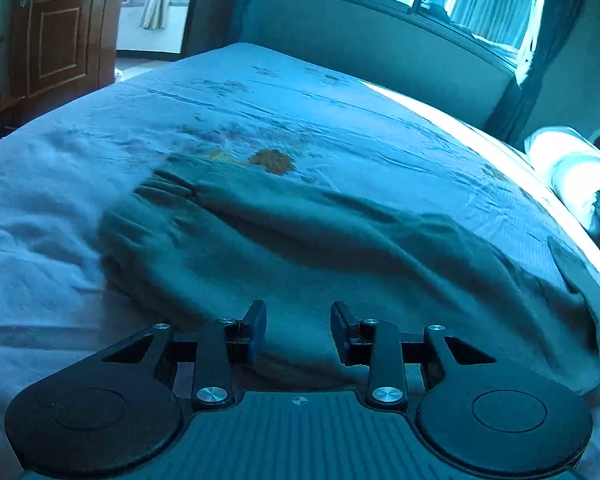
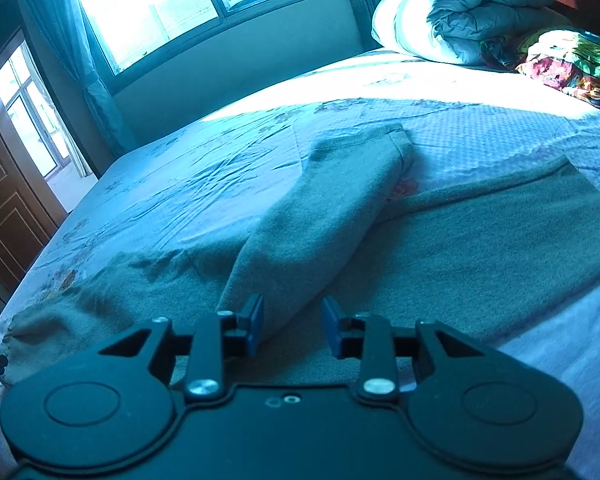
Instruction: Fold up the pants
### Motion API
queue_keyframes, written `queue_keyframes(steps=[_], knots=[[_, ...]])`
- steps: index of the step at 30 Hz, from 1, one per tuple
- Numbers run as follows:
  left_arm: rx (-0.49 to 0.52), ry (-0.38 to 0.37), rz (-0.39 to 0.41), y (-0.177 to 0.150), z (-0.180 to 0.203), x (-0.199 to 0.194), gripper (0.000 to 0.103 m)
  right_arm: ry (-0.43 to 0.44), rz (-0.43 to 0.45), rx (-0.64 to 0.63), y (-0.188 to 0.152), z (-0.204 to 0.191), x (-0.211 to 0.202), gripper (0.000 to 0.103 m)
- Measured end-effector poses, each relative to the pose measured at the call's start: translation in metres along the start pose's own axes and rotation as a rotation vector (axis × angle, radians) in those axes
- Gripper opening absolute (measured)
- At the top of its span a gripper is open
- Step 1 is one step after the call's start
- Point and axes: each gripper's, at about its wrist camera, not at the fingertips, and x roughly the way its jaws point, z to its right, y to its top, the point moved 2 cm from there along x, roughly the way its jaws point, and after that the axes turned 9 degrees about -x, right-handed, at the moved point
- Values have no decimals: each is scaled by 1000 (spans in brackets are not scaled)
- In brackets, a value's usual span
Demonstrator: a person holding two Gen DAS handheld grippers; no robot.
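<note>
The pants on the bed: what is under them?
The grey pants lie on a light printed bedsheet, one leg folded over the rest. A brown flower print shows just beyond the waistband. What the sheet shows beneath the pants is covered.

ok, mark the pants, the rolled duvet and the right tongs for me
pants (image 2: 480, 240): right wrist view, flat stretch of the right-hand leg.
rolled duvet (image 2: 476, 12): right wrist view, grey folds at its end, near the headboard.
right tongs (image 2: 293, 326): right wrist view, gap midway between the blue tips, jaws apart over the pants.

Both the left tongs (image 1: 298, 330) and the right tongs (image 2: 293, 326) are black, with blue pads, silver screws and round side discs.
</note>
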Motion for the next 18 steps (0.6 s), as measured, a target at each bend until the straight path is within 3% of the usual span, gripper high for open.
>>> queue_keyframes(steps=[4, 6, 8, 11, 14, 18], knots=[[44, -28, 2, -25, 62, 4, 53, -1, -14, -85, 8, -14, 8, 28], [67, -61, -25, -31, 90, 9, 53, -9, -7, -126, 16, -23, 17, 28], [114, -49, -49, -39, 120, 13, 54, -18, -28, -155, 24, -30, 30, 28], [129, 14, -85, -53, 138, 19, 54, -35, -55, -215, 31, -42, 48, 27], [137, 65, -68, -61, 143, 18, 54, -73, -72, -282, 33, -52, 62, 30], [143, 104, -78, -63, 145, 25, 54, -157, -87, -367, 31, -60, 79, 50]])
